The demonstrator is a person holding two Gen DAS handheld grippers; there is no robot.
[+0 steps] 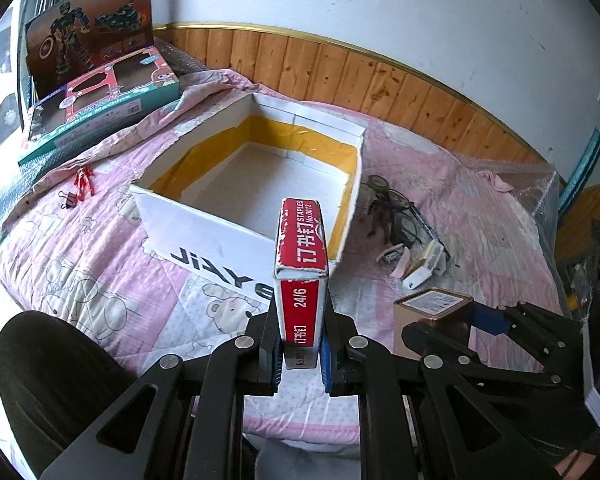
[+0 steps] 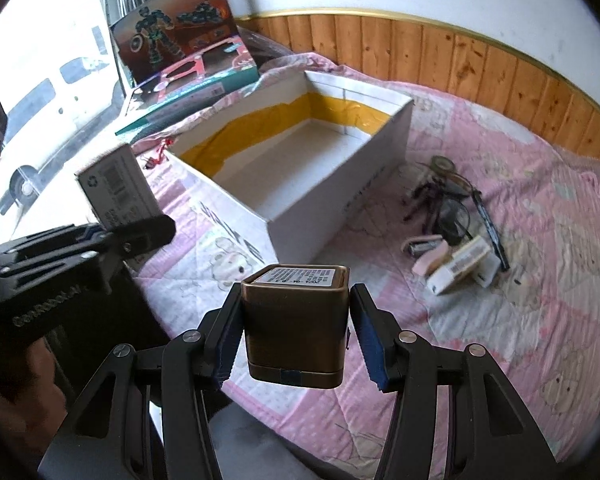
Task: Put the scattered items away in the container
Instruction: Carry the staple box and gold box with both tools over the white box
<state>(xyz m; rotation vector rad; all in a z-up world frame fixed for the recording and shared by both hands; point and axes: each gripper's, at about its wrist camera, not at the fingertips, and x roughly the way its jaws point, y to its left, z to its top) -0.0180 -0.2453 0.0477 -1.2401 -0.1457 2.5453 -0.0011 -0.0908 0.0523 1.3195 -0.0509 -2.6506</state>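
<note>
Left tool (image 1: 300, 354), low centre of the left wrist view, is clamped on a red staples box (image 1: 302, 276) that stands on end between its blue pads. Just above it, mid-frame, sits the open white container (image 1: 204, 228) on the pink bed quilt (image 1: 100, 276). At lower right the right tool (image 1: 452, 320) holds a bronze tin (image 1: 428, 312).

In the right wrist view, the right tool (image 2: 296, 340) at lower centre grips the bronze tin (image 2: 296, 320) on both sides. The container (image 2: 332, 208) lies above, mid-frame; scattered items (image 2: 452, 248) lie to its right. At the left edge, the left tool (image 2: 140, 232) carries the staples box (image 2: 116, 188).
</note>
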